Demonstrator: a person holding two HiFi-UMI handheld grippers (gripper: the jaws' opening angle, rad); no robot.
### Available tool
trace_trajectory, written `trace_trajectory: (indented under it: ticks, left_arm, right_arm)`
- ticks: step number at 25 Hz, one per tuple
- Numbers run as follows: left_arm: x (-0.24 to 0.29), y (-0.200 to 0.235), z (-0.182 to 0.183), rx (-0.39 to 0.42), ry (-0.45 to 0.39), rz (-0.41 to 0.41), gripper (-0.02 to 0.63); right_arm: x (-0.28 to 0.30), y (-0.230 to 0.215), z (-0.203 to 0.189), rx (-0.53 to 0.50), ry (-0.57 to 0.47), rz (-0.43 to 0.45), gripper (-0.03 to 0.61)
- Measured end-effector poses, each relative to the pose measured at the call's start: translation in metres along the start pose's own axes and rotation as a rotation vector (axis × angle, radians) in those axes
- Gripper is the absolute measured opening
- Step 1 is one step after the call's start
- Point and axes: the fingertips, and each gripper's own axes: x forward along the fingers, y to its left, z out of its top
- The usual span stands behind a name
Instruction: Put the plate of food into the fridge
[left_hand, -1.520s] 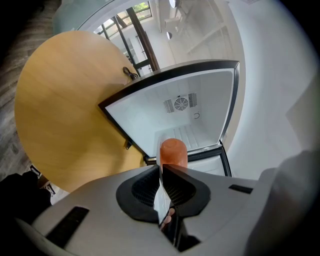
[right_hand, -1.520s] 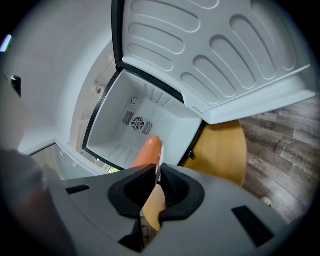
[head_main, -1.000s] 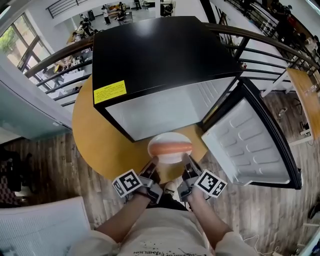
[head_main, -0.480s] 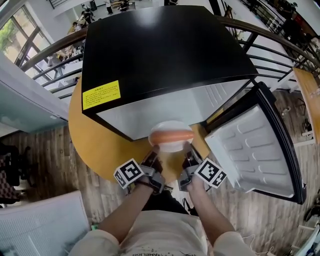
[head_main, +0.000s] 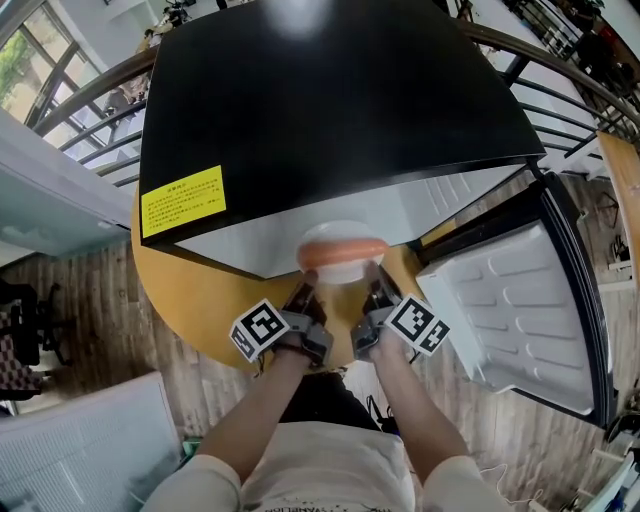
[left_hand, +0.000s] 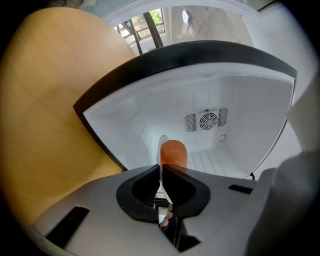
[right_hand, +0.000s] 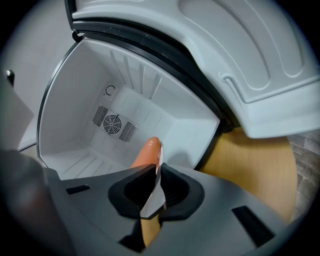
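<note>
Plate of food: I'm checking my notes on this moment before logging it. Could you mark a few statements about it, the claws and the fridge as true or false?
1. The left claw and the right claw are each shut on the rim of the plate. True.
2. The fridge door is closed. False: it stands open, on the person's right.
3. An orange-pink sausage lies on the plate. True.
4. The plate rests on the round wooden table. False: both claws hold it at the opening of the fridge.
</note>
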Motion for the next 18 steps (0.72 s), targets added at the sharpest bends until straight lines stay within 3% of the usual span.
trace_trajectory:
  ticks: [18]
  left_arm:
    - [0.037, 0.029, 0.020, -0.040, -0.077, 0.043, 0.034]
  right_arm:
    - [0.049, -0.027, 0.002, 0.022, 0.002, -0.025, 0.049]
